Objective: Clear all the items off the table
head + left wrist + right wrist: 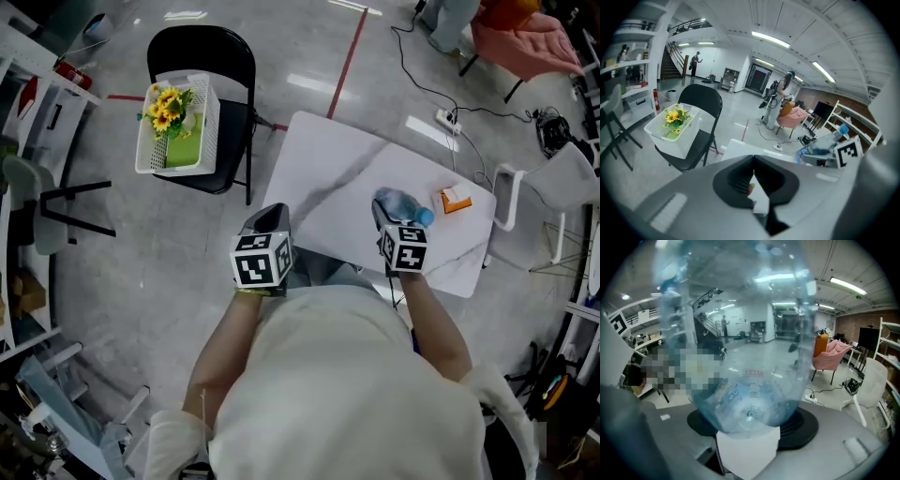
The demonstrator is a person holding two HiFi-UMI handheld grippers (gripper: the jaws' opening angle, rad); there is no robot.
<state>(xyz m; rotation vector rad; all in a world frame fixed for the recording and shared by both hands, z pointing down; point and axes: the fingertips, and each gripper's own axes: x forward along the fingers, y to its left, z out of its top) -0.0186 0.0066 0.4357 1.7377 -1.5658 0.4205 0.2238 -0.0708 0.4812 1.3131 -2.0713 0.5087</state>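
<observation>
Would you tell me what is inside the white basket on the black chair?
The white basket holds yellow flowers and something green; its bottom beneath them is covered.

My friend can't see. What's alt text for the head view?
From above, a person's right gripper holds a clear bottle over a white table; the left gripper is shut. An orange item lies on it, a flower basket on a chair.
</observation>
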